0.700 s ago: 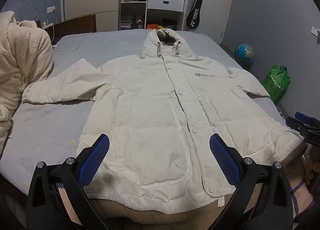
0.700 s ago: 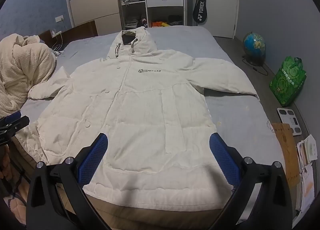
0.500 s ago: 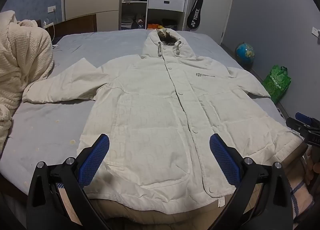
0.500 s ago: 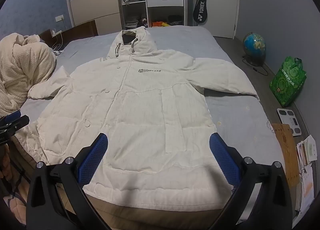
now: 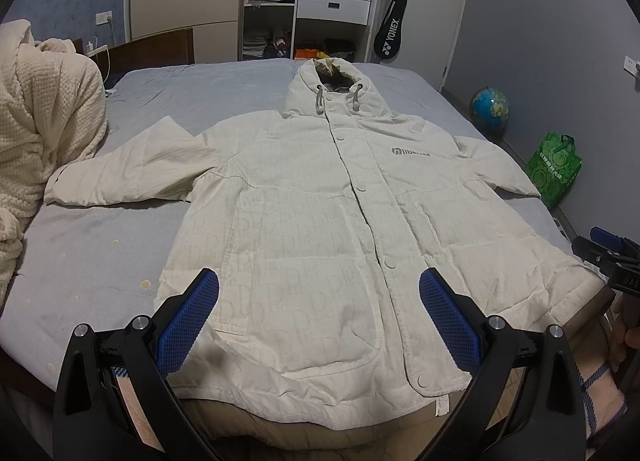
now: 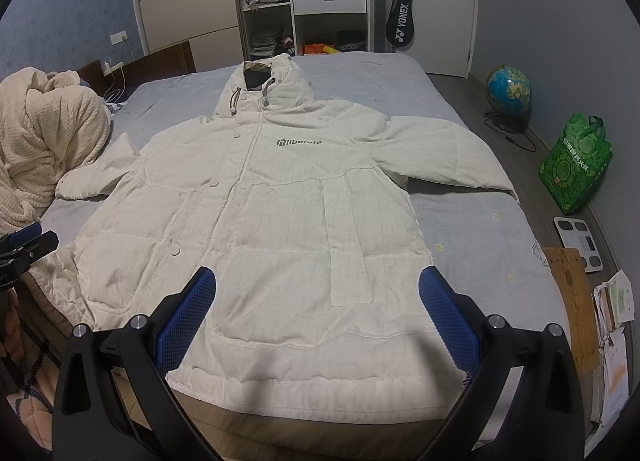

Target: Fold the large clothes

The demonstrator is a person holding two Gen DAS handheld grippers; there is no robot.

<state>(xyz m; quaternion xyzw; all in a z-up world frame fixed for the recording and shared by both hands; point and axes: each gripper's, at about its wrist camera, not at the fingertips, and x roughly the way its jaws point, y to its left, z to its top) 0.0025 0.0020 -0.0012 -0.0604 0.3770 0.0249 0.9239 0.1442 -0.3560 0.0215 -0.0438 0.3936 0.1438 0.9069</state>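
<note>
Left gripper (image 5: pixel 318 315) jaws spread wide, nothing between the blue pads (image 5: pixel 188 319), hovering above the near hem of the jacket (image 5: pixel 320 221). Right gripper (image 6: pixel 316 315) same: wide apart, empty, touching nothing. One cream hooded jacket, front up and snapped, flat on the bed (image 6: pixel 472 245), hood far, both sleeves out sideways, hem at the near edge. Chest print reads "liberate". One racket bag (image 6: pixel 400 21) marked "YONEX", far wall. One globe (image 6: pixel 509 93), one green bag (image 6: pixel 576 165), one scale (image 6: pixel 578 237) on the floor right. One cream blanket (image 5: pixel 44 121) left.
</note>
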